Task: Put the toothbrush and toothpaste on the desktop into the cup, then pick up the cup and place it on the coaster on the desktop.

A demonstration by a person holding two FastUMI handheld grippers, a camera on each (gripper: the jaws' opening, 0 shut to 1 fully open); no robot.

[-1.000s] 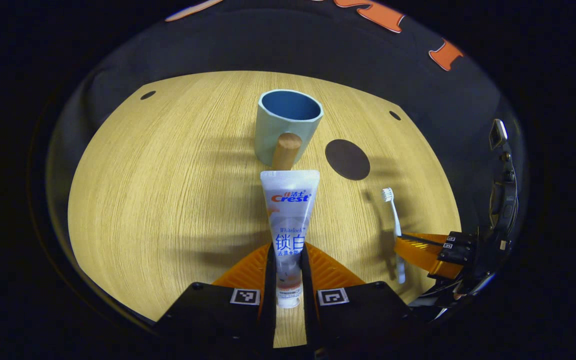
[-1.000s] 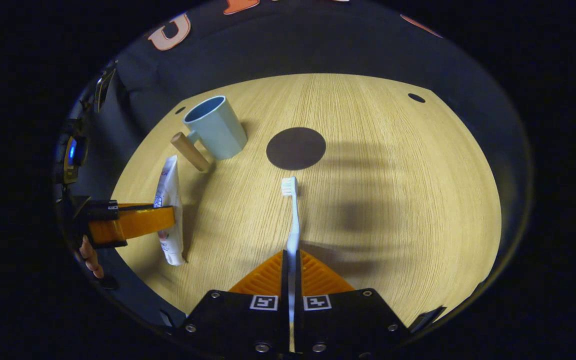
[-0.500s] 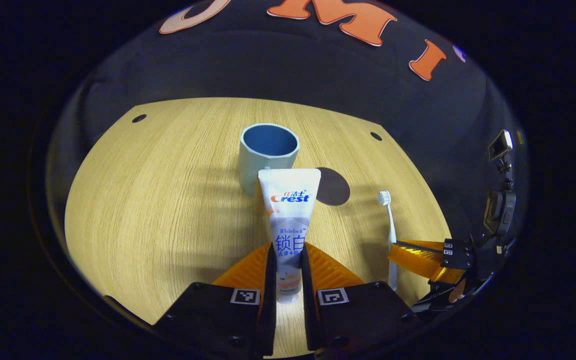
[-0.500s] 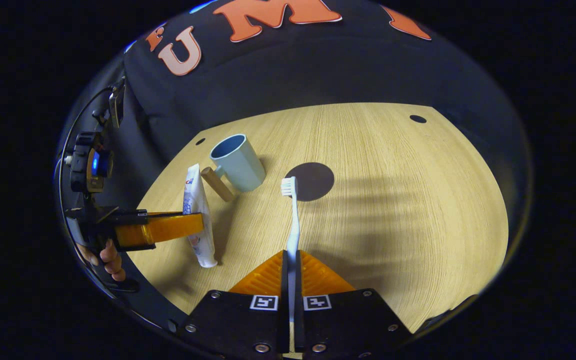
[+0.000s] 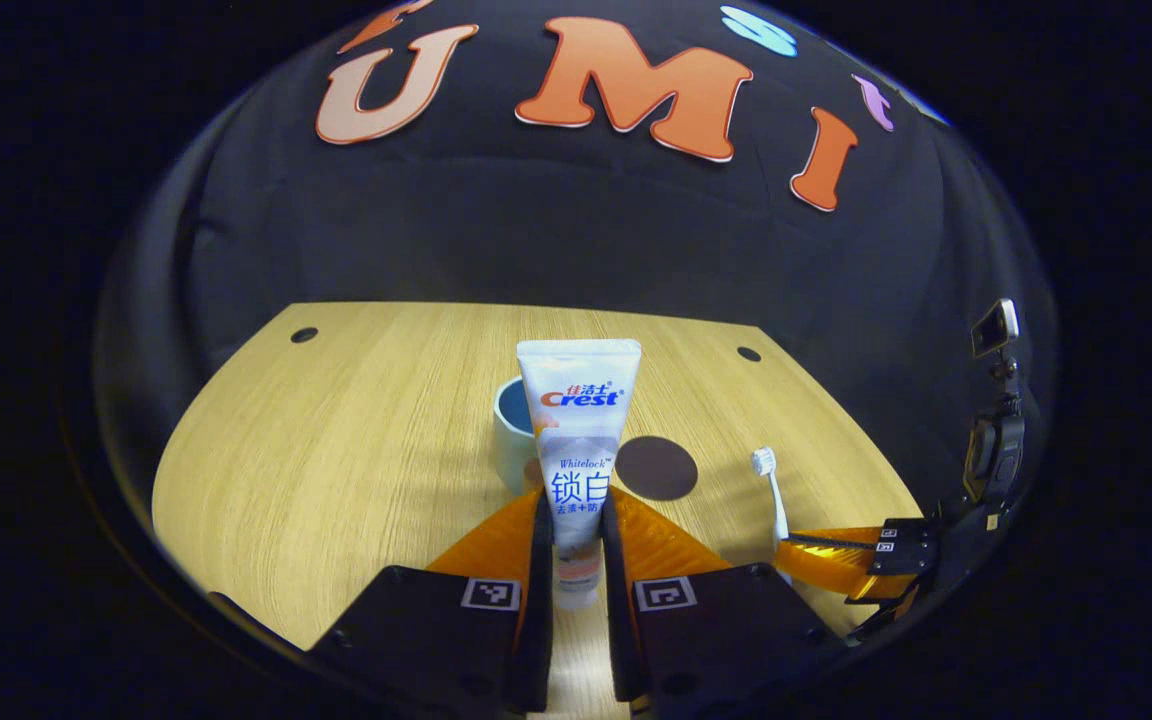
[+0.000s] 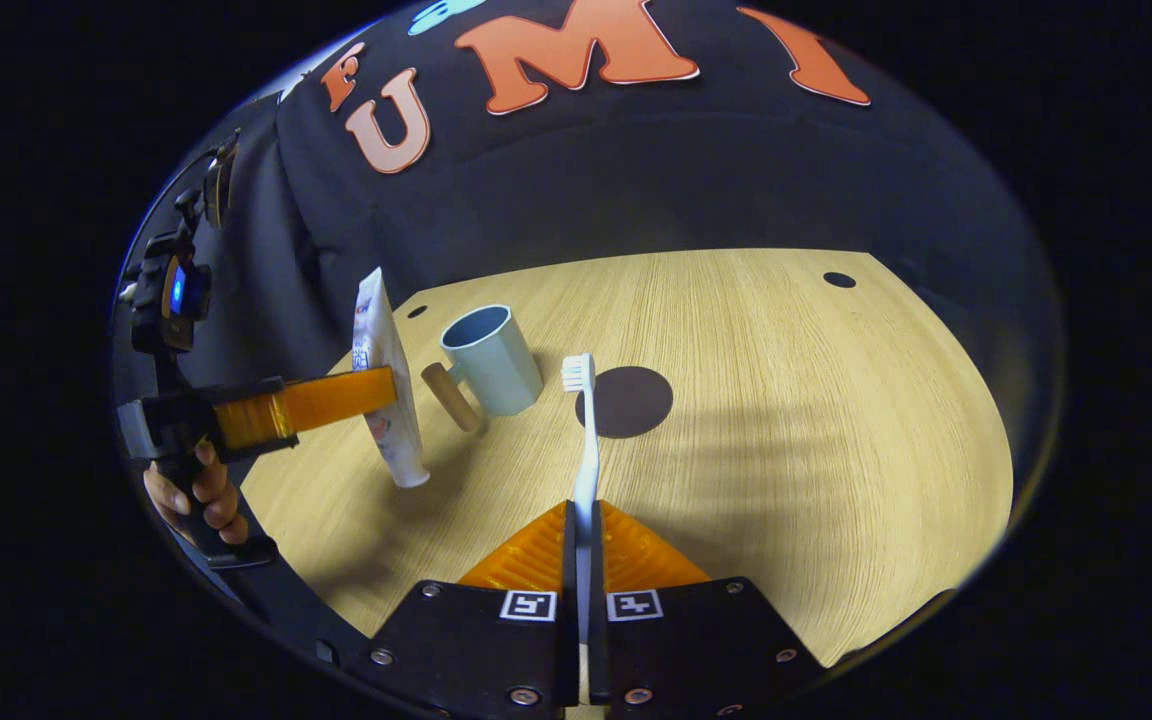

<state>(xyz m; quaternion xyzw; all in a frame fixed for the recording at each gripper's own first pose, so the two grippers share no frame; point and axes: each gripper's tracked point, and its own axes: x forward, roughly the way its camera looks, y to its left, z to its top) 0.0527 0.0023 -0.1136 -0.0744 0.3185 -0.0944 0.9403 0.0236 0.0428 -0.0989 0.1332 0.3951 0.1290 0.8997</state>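
Lifted since a second ago, the white toothpaste tube (image 5: 578, 450) stands upright, clamped in the left gripper's (image 5: 576, 560) fingers, nearer the pale-blue cup (image 6: 492, 358) on the counter (image 6: 786, 400); the right gripper (image 6: 584, 545) pinches the white toothbrush (image 6: 584, 440).

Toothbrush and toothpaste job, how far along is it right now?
Done: both items are picked up. In hand: the left hand-held gripper clamps the toothpaste, the right hand-held gripper clamps the toothbrush. Left: the cup looks empty and stands beside the coaster, so both drops and the cup move remain.
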